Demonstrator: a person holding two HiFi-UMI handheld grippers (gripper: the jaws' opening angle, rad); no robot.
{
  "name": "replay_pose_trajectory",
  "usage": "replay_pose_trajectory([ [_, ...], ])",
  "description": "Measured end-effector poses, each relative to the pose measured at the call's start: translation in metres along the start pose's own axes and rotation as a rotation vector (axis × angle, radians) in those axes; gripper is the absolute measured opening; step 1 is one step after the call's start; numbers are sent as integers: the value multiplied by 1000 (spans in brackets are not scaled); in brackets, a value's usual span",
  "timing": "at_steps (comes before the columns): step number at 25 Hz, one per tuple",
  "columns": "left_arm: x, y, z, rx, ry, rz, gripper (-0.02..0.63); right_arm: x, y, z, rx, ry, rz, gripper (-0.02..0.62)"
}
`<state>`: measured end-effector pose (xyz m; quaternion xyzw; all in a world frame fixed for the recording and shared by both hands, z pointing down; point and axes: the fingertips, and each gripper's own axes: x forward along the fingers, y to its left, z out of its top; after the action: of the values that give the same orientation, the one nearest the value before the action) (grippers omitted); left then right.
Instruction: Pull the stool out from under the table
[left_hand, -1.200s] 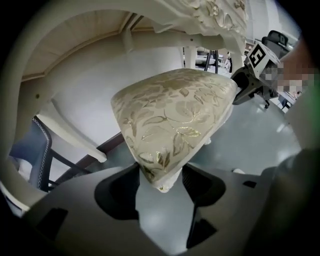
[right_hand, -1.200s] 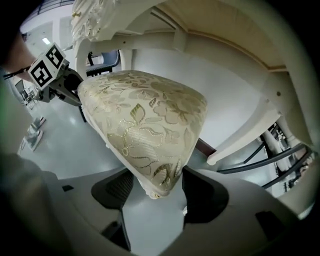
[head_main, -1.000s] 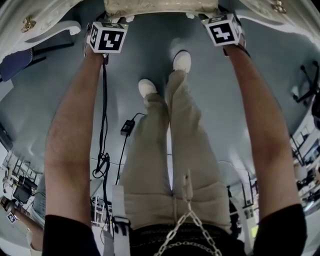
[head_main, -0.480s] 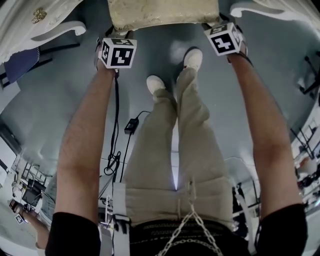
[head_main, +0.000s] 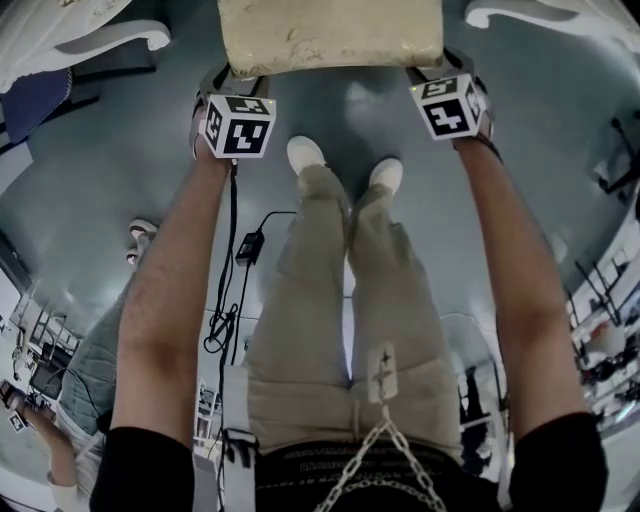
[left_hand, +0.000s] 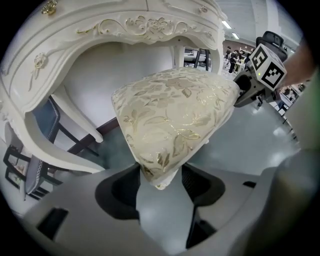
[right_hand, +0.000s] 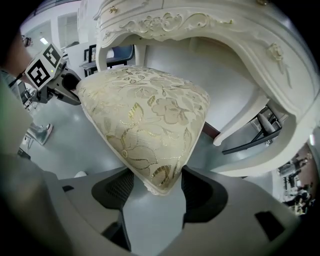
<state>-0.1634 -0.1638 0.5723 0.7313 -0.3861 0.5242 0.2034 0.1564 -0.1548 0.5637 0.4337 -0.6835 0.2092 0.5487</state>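
At top centre of the head view, just ahead of two white shoes:

- Stool. The rectangular seat is upholstered in cream fabric with a gold floral pattern. Its long axis is laid left to right across the view, with one long edge turned toward the person and the other toward the table. Its legs cannot be made out.
- Table. It is white, with carved scrollwork and gilt knobs. Its curved edges are seen to either side of the stool in the head view. In both gripper views the seat is shown in front of the arched kneehole, not beneath the top.
- Left gripper. It is applied to the near left corner of the seat, and its jaws are pinched on that corner.
- Right gripper. It is applied to the near right corner, and its jaws are likewise clamped on the cushion's edge.
- Floor. It is grey and glossy. A black cable with a power adapter is laid on it beside the person's left leg.
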Motion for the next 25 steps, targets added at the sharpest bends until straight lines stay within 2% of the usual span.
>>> replay_pose_trajectory([
  [5, -15, -33, -28, -15, 53, 6, 262, -15, 18, -36, -17, 30, 33, 295],
  [12, -23, -61, -57, -28, 53, -2, 262, -18, 30, -63, -91, 35, 57, 295],
  [13, -24, -61, -58, -46, 48, -11, 262, -17, 28, -65, -86, 43, 59, 295],
  [15, -35, -58, -60, -154, 25, -7, 262, -20, 20, -72, -32, 72, 54, 293],
  [17, -59, -51, -54, -267, -38, 50, 258, -37, 8, -76, 37, 63, 25, 291],
  [19, -98, -45, -36, -292, -148, 130, 179, -67, 0, -70, 78, -21, -20, 170],
  [20, -123, -44, -23, -282, -217, 165, 112, -86, -1, -63, 87, -85, -33, 42],
  [21, -149, -45, -9, -269, -291, 191, 47, -108, 2, -54, 94, -159, -31, 11],
  [23, -201, -50, 22, -260, -438, 220, 12, -154, 7, -33, 114, -307, -6, 3],
  [25, -251, -53, 53, -315, -580, 234, 3, -199, 9, -9, 162, -442, 6, 2],
])
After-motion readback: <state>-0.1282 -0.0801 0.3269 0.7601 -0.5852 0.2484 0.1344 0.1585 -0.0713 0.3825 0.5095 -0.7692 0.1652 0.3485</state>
